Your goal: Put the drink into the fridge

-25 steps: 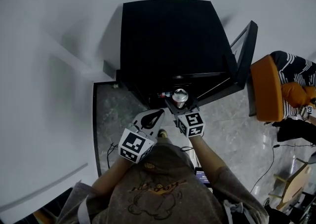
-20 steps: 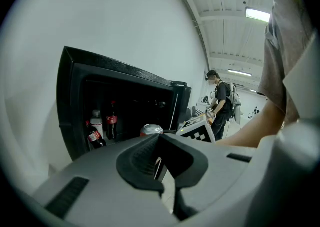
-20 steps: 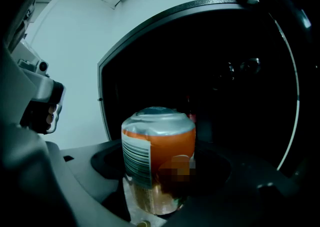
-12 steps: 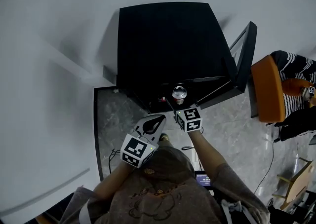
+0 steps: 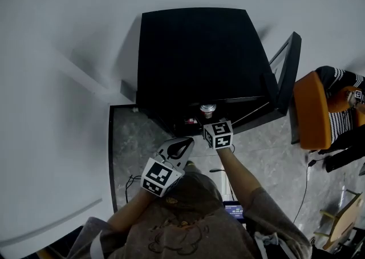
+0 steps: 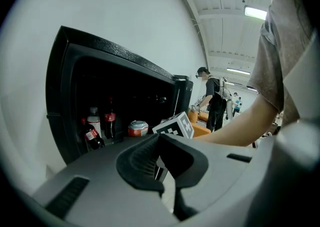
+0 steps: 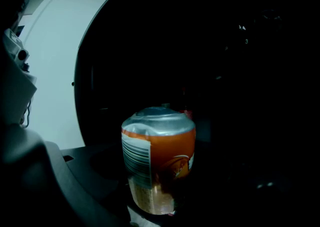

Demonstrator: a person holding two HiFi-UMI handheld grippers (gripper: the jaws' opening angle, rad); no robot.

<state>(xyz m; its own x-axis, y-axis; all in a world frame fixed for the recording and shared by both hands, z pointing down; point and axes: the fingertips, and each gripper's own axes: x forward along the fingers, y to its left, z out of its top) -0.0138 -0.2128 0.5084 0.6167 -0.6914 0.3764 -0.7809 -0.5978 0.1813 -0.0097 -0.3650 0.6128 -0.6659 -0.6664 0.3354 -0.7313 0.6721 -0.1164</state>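
1. Head view first: the black fridge (image 5: 197, 58) stands against the white wall, and its door (image 5: 283, 75) is swung wide open to the right
2. The right gripper (image 5: 209, 118) is reaching into the opening, and the can (image 5: 207, 108) shows just at the front edge of the fridge's top, only its silver lid in sight from above
3. Right gripper view confirms it: the orange and silver can stands upright between the jaws, which are clamped on its lower body, with the dark inside of the fridge all around
4. Whether the can's base touches a shelf is lost in the dark down there
5. Over to the left gripper (image 5: 178, 148): it hangs back near the person's body, well short of the opening, above the grey floor (image 5: 128, 138)
6. Left gripper view shows its jaws pressed together with nothing between them
7. That same view looks into the fridge: two cola bottles (image 6: 110, 121) and a clear bottle (image 6: 93, 118) at the left of the shelf, the can just to their right, and the right gripper's marker cube (image 6: 176, 126) beside it
8. An orange chair (image 5: 311, 109) sits beyond the open door
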